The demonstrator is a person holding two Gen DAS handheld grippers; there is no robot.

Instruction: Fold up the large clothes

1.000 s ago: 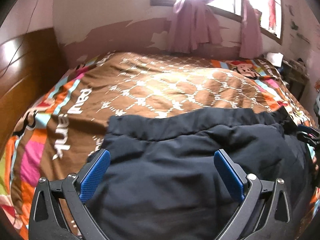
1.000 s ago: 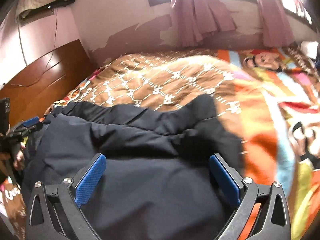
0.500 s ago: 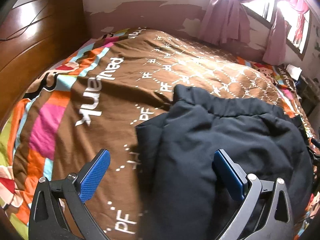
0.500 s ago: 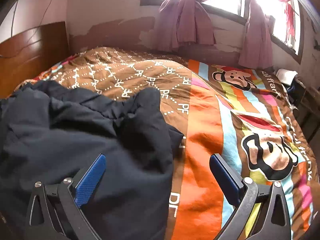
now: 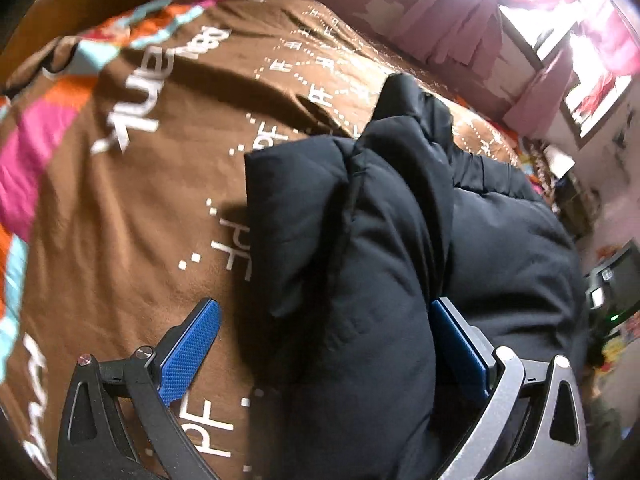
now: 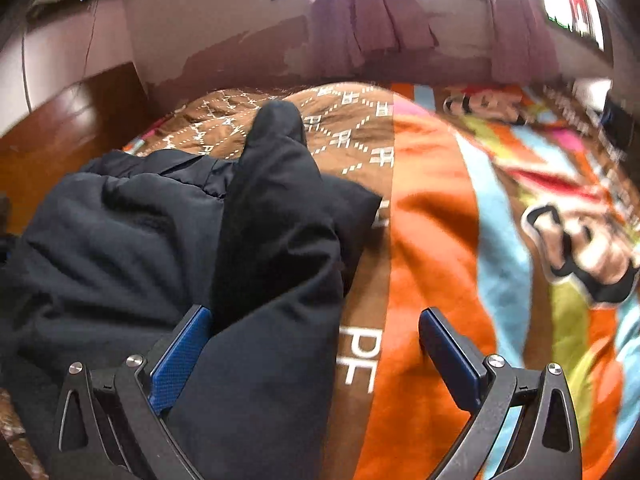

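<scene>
Bed with a brown and orange cartoon bedspread (image 5: pixel 132 216), pink curtains (image 6: pixel 360 20) behind. Black padded jacket (image 5: pixel 360 280) lies bunched on it. Left gripper (image 5: pixel 324 344) and right gripper (image 6: pixel 316 344) both wide open, a jacket fold lying between each pair of blue pads, unclamped

The black jacket (image 5: pixel 380 264) runs off the frame at 6 o'clock in both views, covering one blue pad (image 6: pixel 176 364) partly, while the bedspread (image 6: pixel 500 240) blurs toward 3 o'clock.

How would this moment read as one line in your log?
step: folding | jacket: bunched on bedspread | left tongs: open, straddling jacket edge | right tongs: open, same
</scene>
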